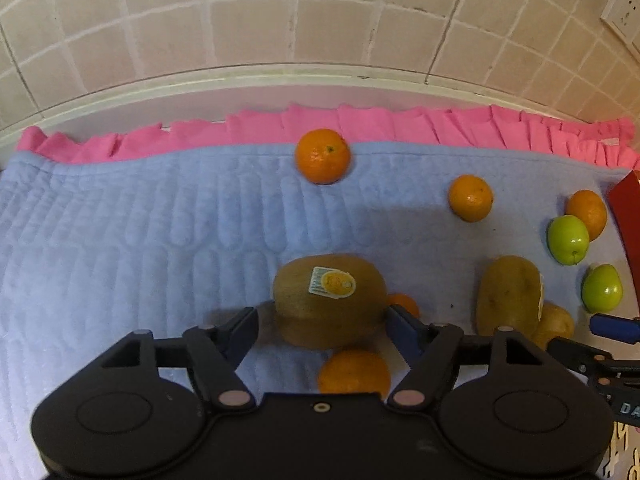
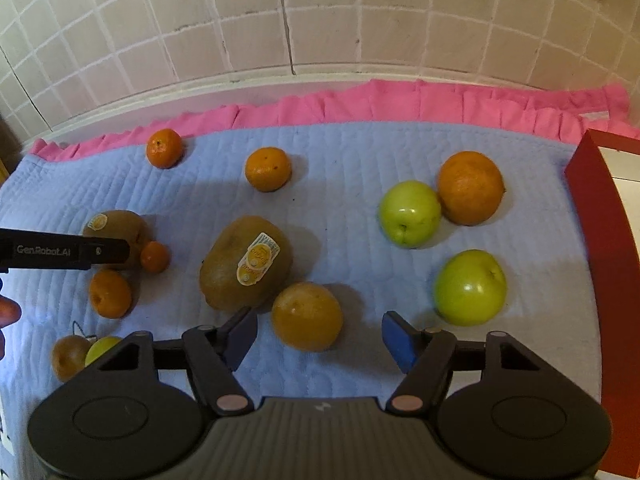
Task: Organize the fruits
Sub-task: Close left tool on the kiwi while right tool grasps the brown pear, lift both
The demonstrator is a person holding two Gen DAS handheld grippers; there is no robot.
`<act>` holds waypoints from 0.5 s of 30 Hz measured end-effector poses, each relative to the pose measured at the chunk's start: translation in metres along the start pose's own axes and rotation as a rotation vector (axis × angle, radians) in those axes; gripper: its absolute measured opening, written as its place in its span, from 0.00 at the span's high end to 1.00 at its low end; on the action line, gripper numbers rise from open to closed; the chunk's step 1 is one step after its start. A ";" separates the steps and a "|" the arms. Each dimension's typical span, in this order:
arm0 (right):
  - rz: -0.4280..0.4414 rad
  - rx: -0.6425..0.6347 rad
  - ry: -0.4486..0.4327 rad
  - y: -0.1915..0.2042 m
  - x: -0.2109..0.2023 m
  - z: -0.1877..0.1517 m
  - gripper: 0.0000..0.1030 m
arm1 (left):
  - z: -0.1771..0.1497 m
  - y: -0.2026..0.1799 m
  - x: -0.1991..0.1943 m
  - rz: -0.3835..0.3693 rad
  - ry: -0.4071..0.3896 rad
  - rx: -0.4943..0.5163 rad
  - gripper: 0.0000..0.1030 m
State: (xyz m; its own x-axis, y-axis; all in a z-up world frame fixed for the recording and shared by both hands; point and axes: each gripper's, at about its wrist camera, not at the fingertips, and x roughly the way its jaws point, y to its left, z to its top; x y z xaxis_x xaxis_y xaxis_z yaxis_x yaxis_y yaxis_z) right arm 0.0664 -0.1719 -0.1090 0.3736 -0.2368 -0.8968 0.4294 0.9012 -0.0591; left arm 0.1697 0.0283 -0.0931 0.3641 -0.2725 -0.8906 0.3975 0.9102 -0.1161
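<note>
My left gripper (image 1: 322,322) is open, its fingers on either side of a brown kiwi (image 1: 329,300) with a sticker; the pads are close to its sides. A small orange (image 1: 354,372) lies just below it. My right gripper (image 2: 318,338) is open and empty, with a yellow-orange fruit (image 2: 307,316) between its fingertips. A second kiwi (image 2: 246,262) lies just beyond. Two green apples (image 2: 410,213) (image 2: 470,287) and a large orange (image 2: 470,188) sit to the right. Two mandarins (image 2: 164,148) (image 2: 268,169) lie at the back.
The fruit lies on a blue quilted mat (image 2: 340,152) with a pink frill (image 2: 400,100), against a tiled wall. A red box (image 2: 600,240) stands at the right edge. The left gripper (image 2: 64,254) shows at the left of the right wrist view, over more small fruit.
</note>
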 end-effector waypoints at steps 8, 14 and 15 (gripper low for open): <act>-0.003 0.008 0.028 -0.001 0.018 0.001 0.38 | 0.004 -0.001 0.013 0.000 -0.006 0.002 0.14; 0.032 0.028 0.033 -0.004 0.024 0.001 0.50 | 0.005 -0.003 0.011 0.010 -0.017 0.019 0.20; 0.036 0.025 0.033 -0.003 0.023 0.001 0.53 | 0.004 -0.004 0.011 0.017 -0.024 0.026 0.23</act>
State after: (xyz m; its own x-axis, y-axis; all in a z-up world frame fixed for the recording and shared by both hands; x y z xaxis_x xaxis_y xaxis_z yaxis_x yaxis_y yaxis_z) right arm 0.0745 -0.1805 -0.1289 0.3622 -0.1924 -0.9120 0.4368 0.8994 -0.0163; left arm 0.1759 0.0205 -0.1004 0.3907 -0.2650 -0.8815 0.4129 0.9064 -0.0894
